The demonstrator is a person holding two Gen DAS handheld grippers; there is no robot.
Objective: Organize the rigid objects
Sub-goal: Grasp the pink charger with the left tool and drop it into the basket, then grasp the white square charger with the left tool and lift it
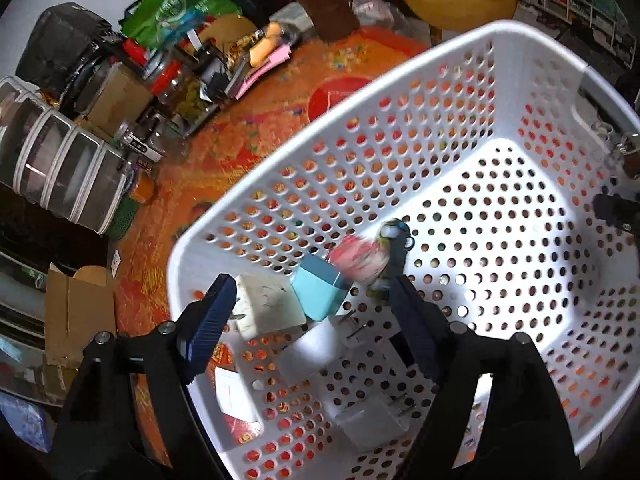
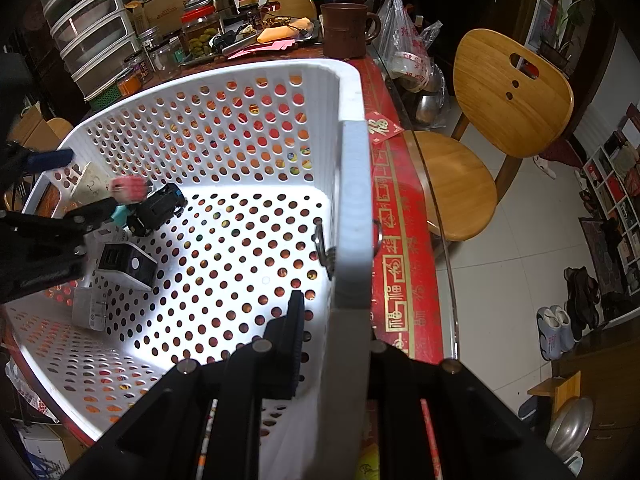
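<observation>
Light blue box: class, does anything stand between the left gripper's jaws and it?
Nothing visible does. The left gripper hangs open over the light blue box in the white basket; a white charger and a blurred pink object only flank it.

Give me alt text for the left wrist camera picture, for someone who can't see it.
The open left claw hovers over a white perforated basket on an orange patterned table, above a corner pile of chargers: a white plug adapter, a light blue cube and a blurred pink item. Jars, boxes and a brown mug crowd the table behind.
</observation>
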